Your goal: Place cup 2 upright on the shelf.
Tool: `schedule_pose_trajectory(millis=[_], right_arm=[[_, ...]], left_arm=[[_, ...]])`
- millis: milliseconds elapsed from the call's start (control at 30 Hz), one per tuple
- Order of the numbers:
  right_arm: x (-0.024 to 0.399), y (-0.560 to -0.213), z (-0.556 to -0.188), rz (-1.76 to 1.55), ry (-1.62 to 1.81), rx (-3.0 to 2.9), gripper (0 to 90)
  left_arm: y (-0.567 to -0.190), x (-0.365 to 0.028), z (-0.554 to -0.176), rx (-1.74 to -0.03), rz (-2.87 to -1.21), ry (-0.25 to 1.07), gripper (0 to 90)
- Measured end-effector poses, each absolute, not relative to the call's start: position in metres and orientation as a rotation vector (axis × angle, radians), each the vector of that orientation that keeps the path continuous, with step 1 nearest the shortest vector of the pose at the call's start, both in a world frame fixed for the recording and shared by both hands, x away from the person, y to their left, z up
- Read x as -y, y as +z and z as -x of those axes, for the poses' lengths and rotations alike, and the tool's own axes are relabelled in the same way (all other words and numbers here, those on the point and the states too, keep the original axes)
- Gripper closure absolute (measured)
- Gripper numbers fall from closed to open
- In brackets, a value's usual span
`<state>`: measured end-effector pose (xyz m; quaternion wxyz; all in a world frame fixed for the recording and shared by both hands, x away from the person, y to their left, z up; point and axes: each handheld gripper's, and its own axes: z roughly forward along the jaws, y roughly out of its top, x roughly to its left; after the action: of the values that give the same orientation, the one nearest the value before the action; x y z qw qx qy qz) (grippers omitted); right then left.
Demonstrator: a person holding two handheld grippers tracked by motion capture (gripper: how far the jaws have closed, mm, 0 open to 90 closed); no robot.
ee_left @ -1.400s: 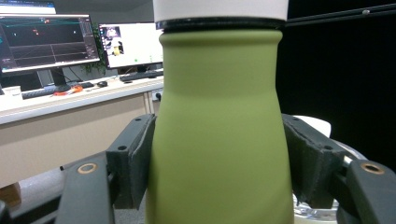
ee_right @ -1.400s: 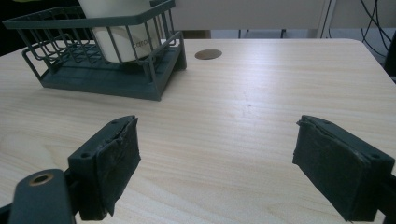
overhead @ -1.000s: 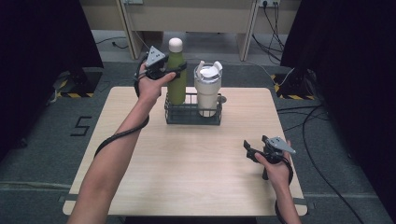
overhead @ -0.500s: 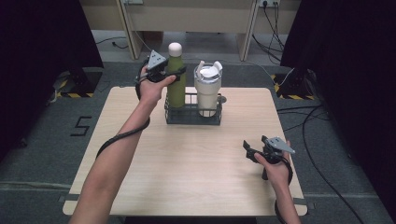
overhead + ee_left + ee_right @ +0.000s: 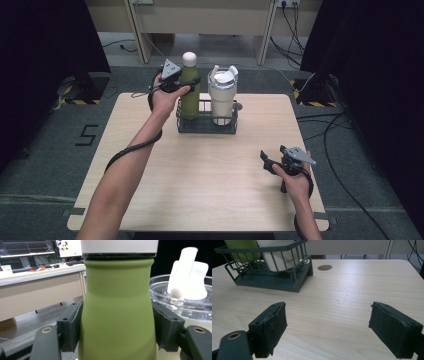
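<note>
- While the left claw (image 5: 184, 84) clamps the green bottle (image 5: 117, 312), it sits in the basket (image 5: 206, 127); lifting remains.
- Right claw (image 5: 327, 327) gapes empty over the surface (image 5: 210, 175).

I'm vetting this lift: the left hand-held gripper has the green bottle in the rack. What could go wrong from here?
1. The pads clamp the bottle on its smooth taper near the cap; it might slip.
2. The tumbler stands close beside it; a tilt could knock it.
3. The rack may lift along, since the right hand-held gripper is away from it, open.
</note>
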<state>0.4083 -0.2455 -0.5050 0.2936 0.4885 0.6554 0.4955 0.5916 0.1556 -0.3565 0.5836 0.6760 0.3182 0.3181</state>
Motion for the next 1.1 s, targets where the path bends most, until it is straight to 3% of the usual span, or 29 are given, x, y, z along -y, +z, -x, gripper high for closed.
schedule_pose_trajectory(millis=[1100], right_arm=[[0.2414,-0.5058,-0.4076,-1.298,1.317,-1.760,14.2]], left_arm=[[-0.3652,-0.1595,-0.5898,-0.776,-1.599,0.738,29.2]])
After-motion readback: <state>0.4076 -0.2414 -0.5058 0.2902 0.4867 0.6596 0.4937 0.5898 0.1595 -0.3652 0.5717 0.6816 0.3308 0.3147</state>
